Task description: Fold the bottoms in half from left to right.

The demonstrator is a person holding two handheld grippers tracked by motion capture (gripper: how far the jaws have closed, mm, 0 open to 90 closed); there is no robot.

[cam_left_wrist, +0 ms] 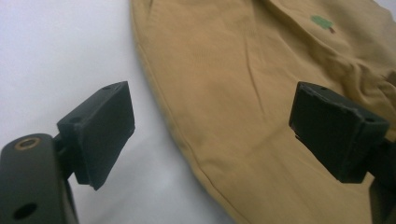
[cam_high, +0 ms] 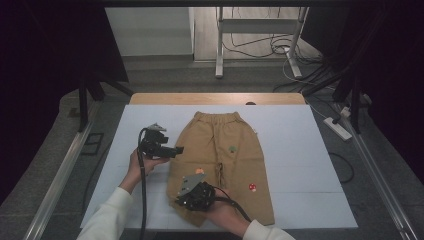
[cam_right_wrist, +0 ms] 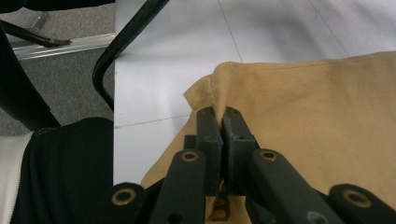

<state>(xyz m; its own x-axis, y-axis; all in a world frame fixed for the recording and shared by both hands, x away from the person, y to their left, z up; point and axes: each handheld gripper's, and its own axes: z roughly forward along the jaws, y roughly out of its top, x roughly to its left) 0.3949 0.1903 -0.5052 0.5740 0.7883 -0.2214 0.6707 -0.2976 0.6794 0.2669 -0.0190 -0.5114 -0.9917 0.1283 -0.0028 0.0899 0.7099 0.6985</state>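
Observation:
A pair of tan children's trousers [cam_high: 225, 150] lies flat on the white board [cam_high: 300, 150], waistband at the far end, with small mushroom and tree patches. My left gripper [cam_high: 178, 149] hovers at the trousers' left edge with its jaws wide apart. In the left gripper view the tan cloth [cam_left_wrist: 243, 84] and its curved side seam lie under the left gripper [cam_left_wrist: 210, 121], and nothing touches the pads. My right gripper [cam_high: 180, 199] is shut on the near left leg's hem corner. In the right gripper view, a fold of the trousers [cam_right_wrist: 317, 107] is pinched up in the right gripper [cam_right_wrist: 220, 116].
A wooden table edge [cam_high: 215, 98] shows behind the board. Metal rails [cam_high: 60, 175] run along both sides. On the floor beyond are cables, a white stand [cam_high: 220, 45] and a power strip [cam_high: 339, 129]. My left gripper's black cable [cam_right_wrist: 116, 51] arcs near my right one.

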